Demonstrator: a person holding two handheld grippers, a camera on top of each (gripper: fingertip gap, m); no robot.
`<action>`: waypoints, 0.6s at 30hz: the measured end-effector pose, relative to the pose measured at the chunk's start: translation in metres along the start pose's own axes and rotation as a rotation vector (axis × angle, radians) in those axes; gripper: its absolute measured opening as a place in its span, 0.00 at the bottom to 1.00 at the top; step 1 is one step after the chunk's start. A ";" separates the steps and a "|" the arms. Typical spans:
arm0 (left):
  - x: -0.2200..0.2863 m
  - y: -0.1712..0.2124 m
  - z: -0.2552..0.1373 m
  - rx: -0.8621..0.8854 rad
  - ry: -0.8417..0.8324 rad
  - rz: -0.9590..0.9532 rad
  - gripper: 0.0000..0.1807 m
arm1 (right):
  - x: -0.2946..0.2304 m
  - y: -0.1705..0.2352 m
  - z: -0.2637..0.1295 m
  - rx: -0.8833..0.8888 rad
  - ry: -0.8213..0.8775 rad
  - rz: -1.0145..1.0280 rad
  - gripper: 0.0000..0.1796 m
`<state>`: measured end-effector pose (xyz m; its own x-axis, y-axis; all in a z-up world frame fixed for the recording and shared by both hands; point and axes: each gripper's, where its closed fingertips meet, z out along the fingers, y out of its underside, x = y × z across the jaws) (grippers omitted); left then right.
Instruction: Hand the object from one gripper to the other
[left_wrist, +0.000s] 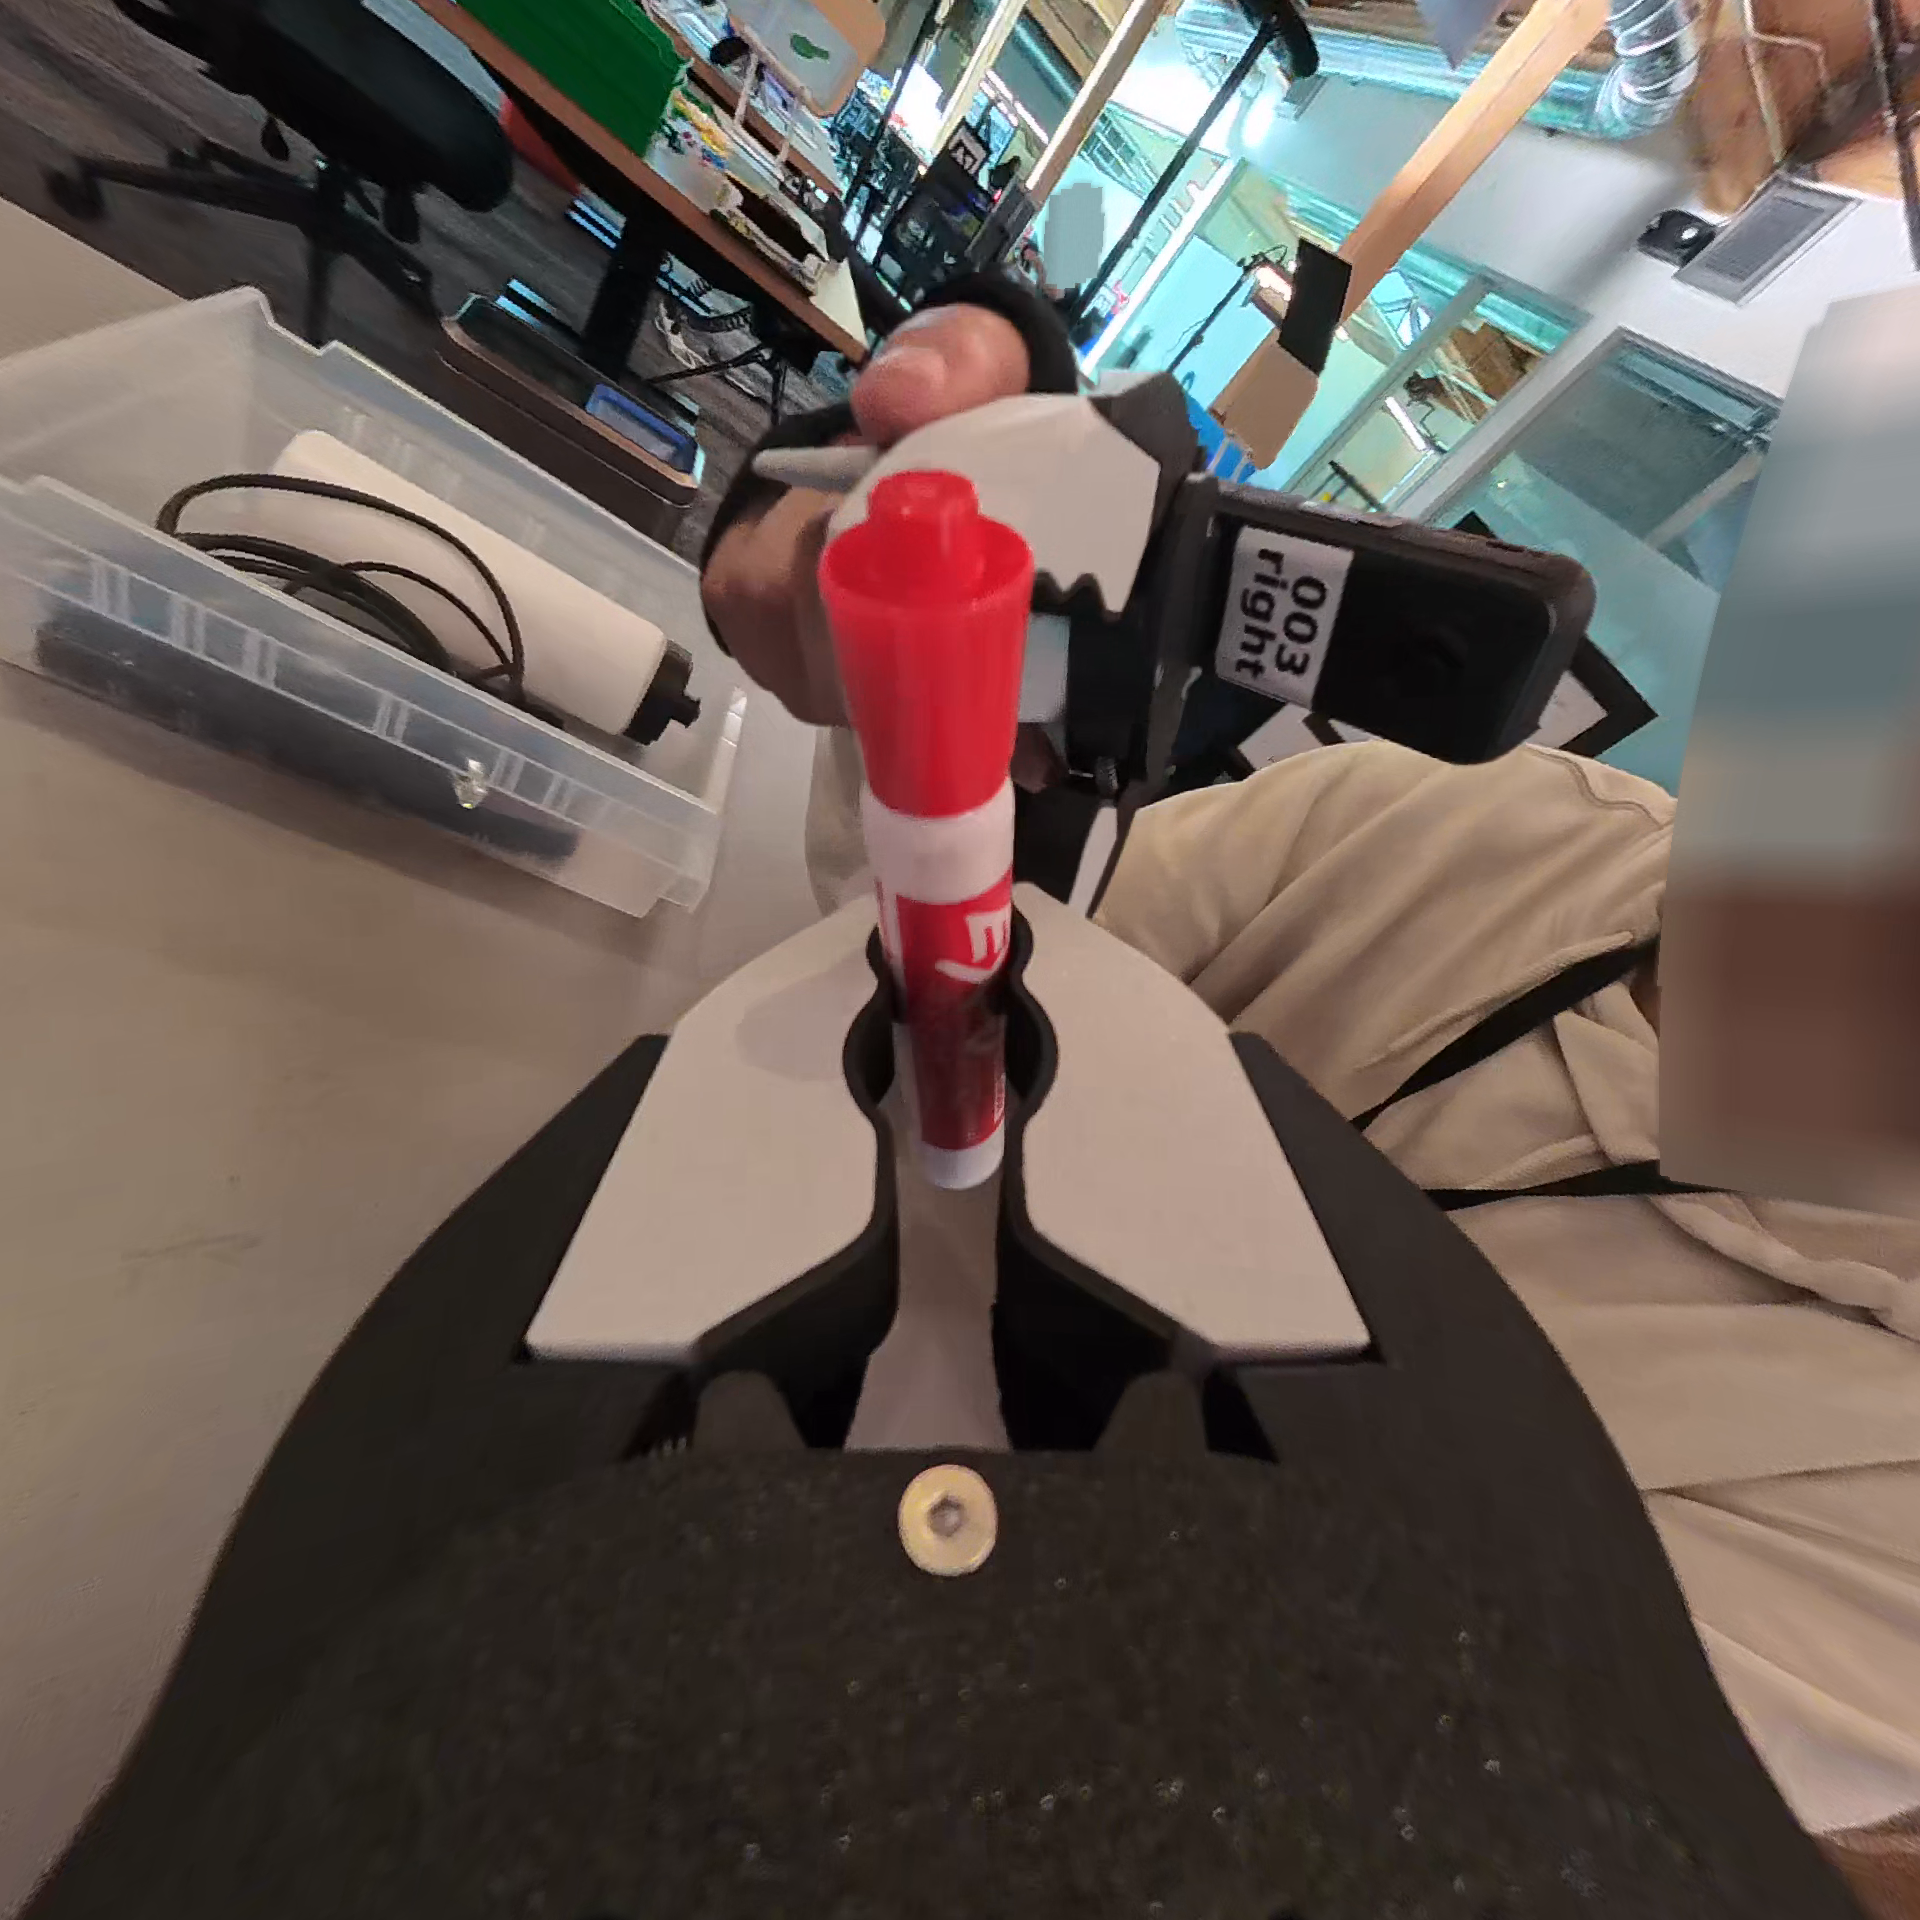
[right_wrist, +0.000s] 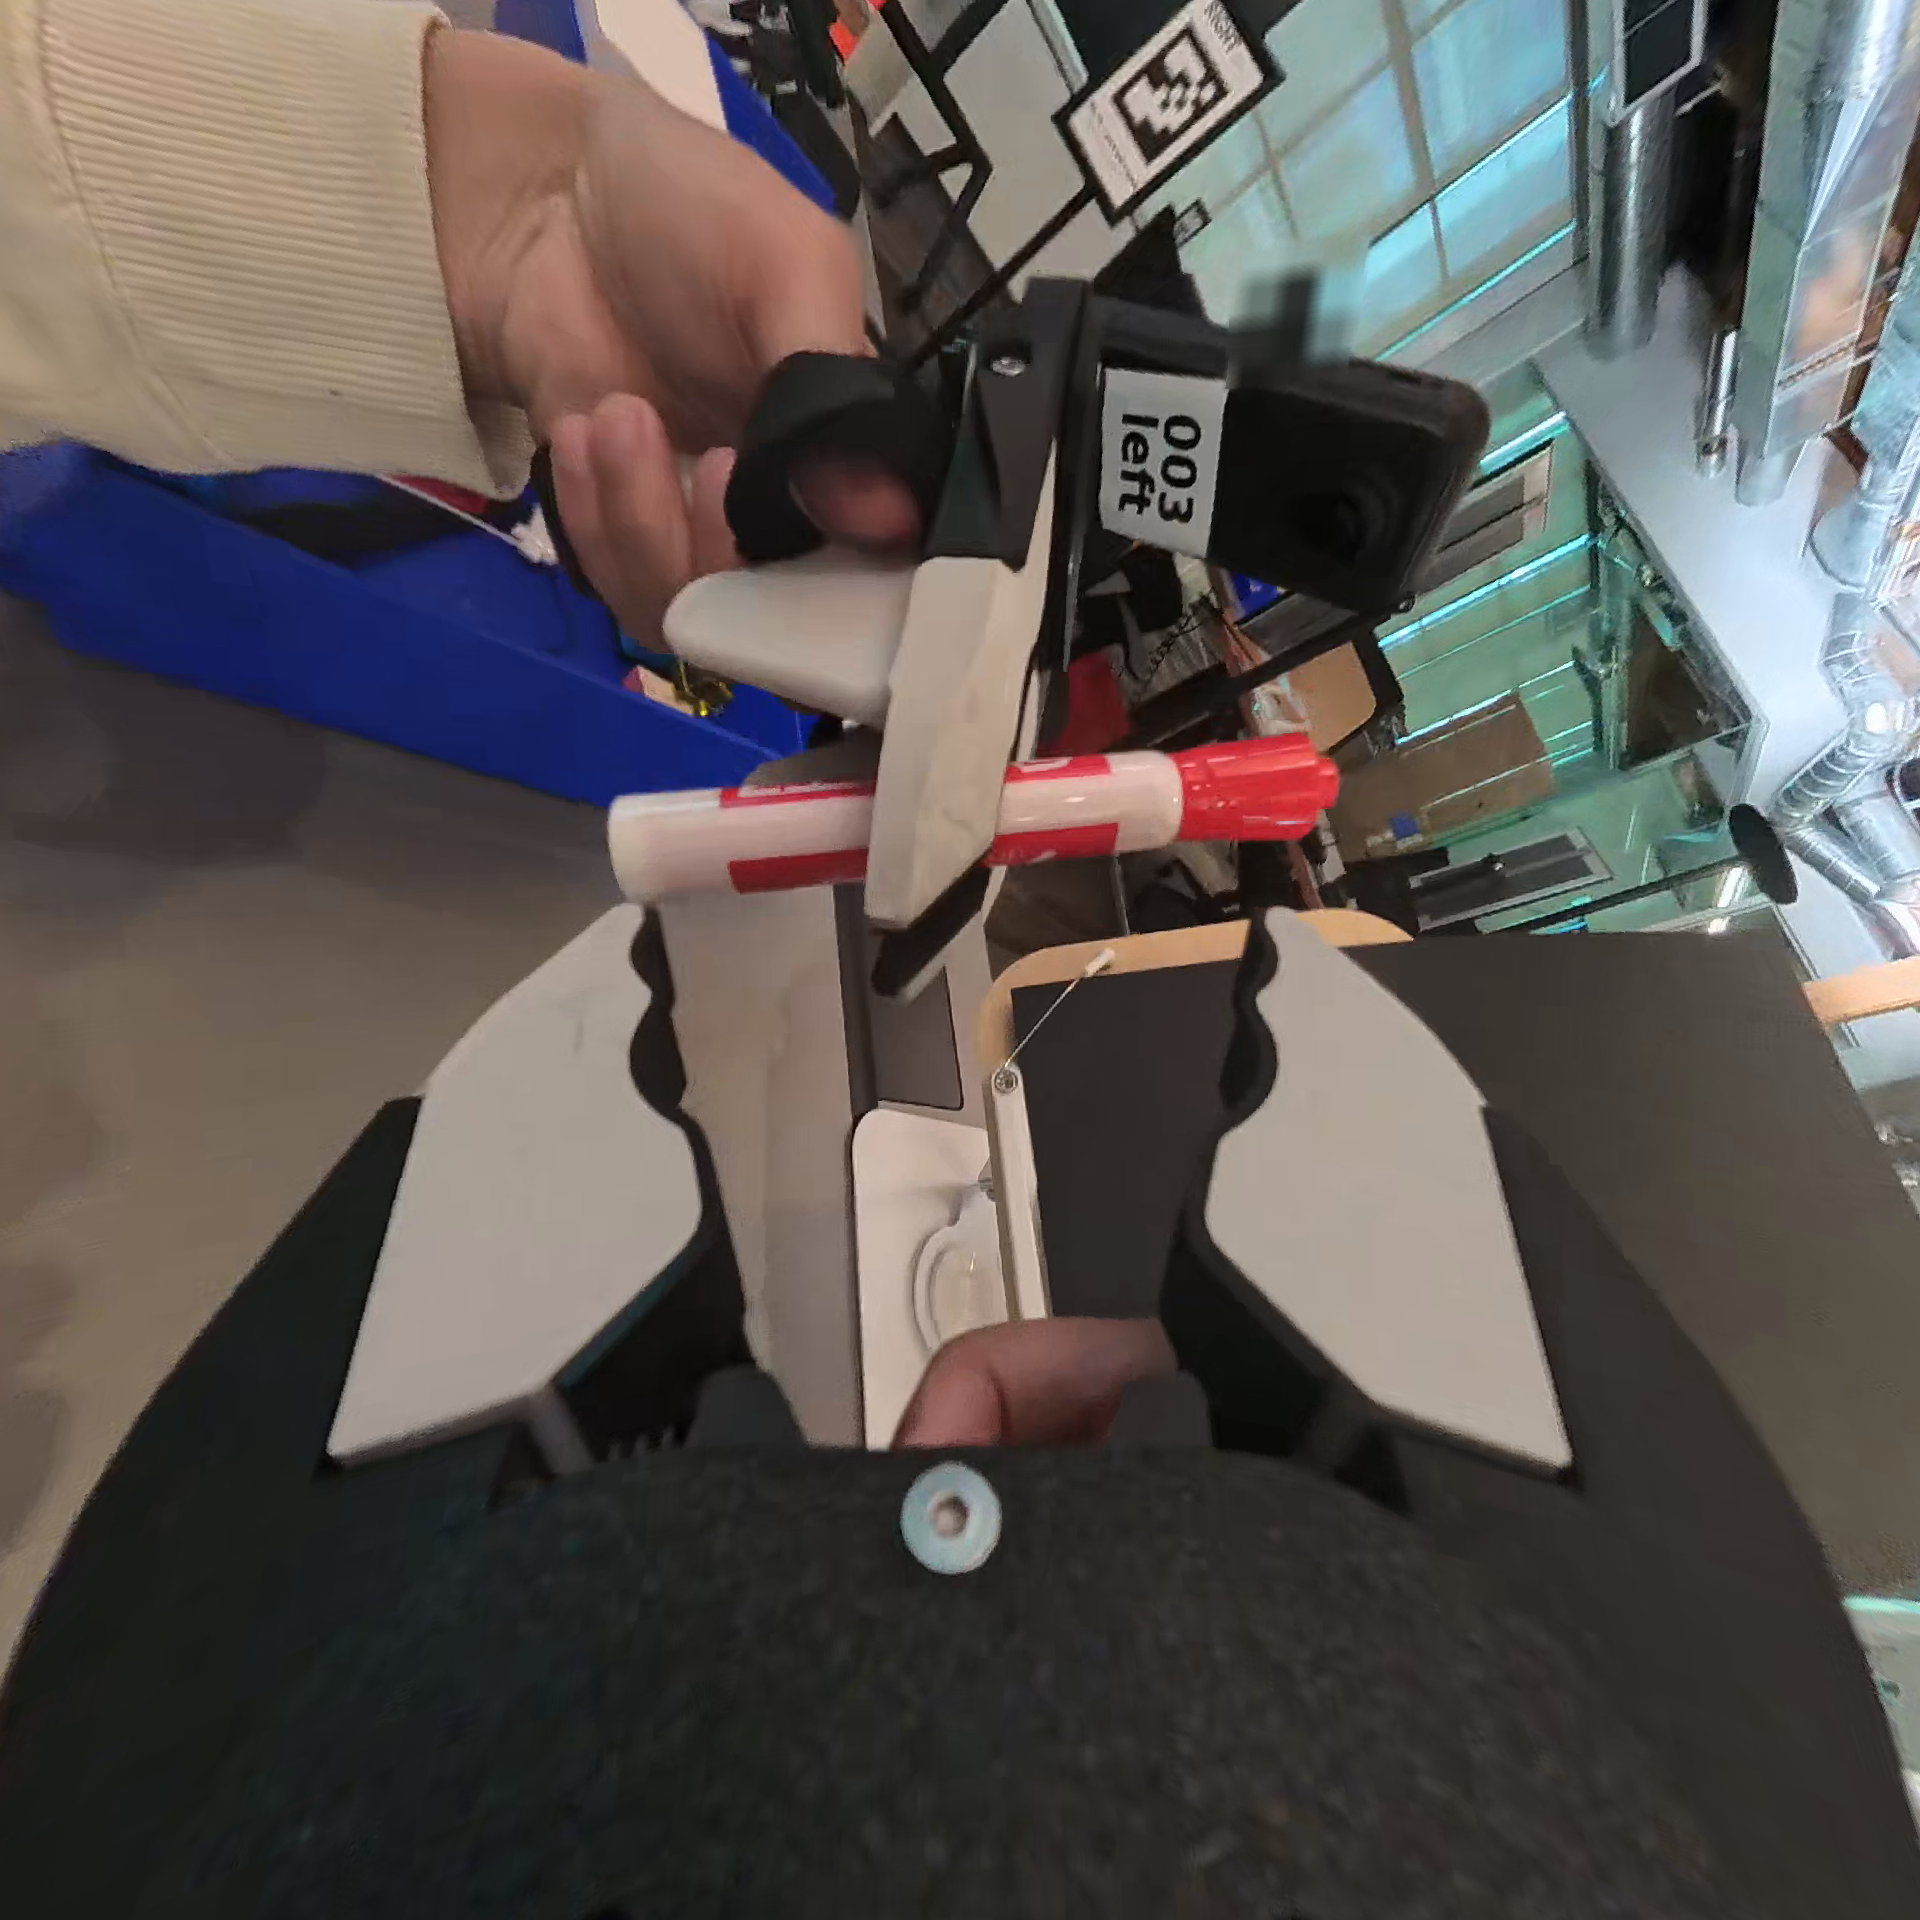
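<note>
Left wrist view: left gripper (left_wrist: 948, 997) clamped on red marker (left_wrist: 940, 821), fingers (left_wrist: 758, 1164) pinching the labelled barrel, cap pointing away, butt end sticking back between them. Right gripper (left_wrist: 1039, 540) close behind the cap, not touching as far as visible.

Right wrist view: right gripper (right_wrist: 951, 997) fingers (right_wrist: 540, 1174) spread wide, holding nothing; marker (right_wrist: 1070, 805) crosswise just past the tips, left gripper (right_wrist: 945, 790) pinching mid-barrel.

Step, by judgement: pre-handover, receiver lining up. Next needs: advance onto a free barrel section, close, then release left.

Surface (left_wrist: 260, 1091) pale, clear plastic bin (left_wrist: 665, 831) with cables. Workshop beyond: desks, office chair (left_wrist: 343, 104), blue bin (right_wrist: 364, 623).
</note>
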<state>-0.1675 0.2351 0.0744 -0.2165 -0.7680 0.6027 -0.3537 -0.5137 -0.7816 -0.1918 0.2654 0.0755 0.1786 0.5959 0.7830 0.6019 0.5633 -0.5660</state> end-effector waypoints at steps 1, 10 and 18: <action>-0.001 0.000 0.000 -0.001 0.011 -0.004 0.08 | -0.002 0.000 0.000 -0.005 -0.010 0.003 0.58; 0.008 0.010 0.006 -0.059 0.030 0.043 0.09 | -0.005 -0.019 -0.009 0.053 -0.003 -0.024 0.65; 0.006 0.020 0.019 -0.123 0.038 0.056 0.09 | -0.011 -0.017 -0.008 0.024 -0.011 -0.067 0.70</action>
<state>-0.1586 0.2130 0.0596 -0.2726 -0.7780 0.5660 -0.4481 -0.4179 -0.7903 -0.1977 0.2442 0.0785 0.1299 0.5629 0.8162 0.5931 0.6156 -0.5189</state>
